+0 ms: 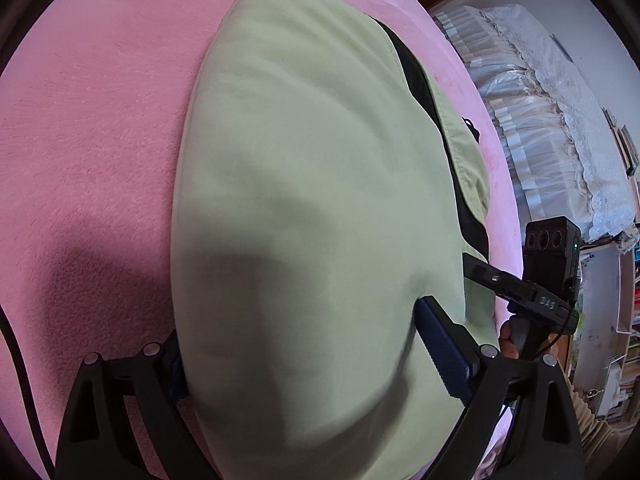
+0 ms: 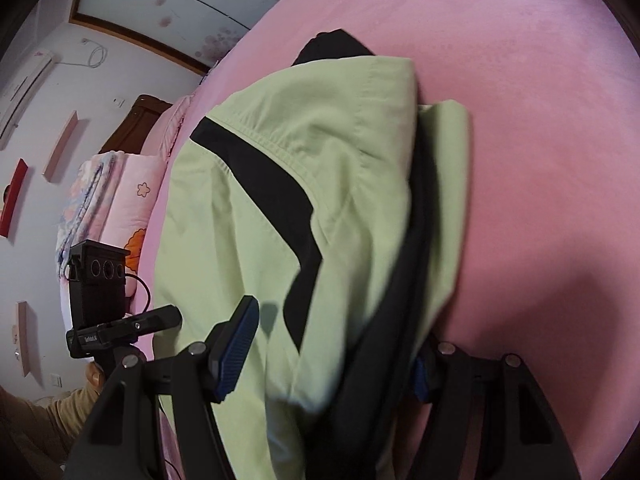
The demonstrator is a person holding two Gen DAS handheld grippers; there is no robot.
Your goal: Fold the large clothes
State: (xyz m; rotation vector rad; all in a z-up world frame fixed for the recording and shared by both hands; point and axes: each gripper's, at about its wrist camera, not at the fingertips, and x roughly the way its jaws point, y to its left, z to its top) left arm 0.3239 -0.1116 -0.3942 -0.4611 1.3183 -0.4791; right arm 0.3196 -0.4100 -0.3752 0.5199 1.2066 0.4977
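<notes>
A light green jacket [image 1: 320, 200] with black panels lies folded on the pink bed cover [image 1: 88, 128]. My left gripper [image 1: 304, 360] is open, and the jacket's near end lies between its wide-apart fingers [image 1: 440, 344]. In the right wrist view the jacket [image 2: 280, 168] shows a black stripe and a dark inner edge. My right gripper [image 2: 332, 352] is open too, its fingers [image 2: 236, 340] on either side of the jacket's near end. Each view shows the other gripper at the jacket's side: the right one [image 1: 520, 292] and the left one [image 2: 120, 328].
The pink cover [image 2: 540, 120] spreads wide around the jacket. A bed with white lace covers [image 1: 560, 128] stands at the right. Folded pink bedding [image 2: 116, 200], wall shelves and an air conditioner [image 2: 24, 92] are at the left. Bookshelves [image 1: 624, 340] stand at the far right.
</notes>
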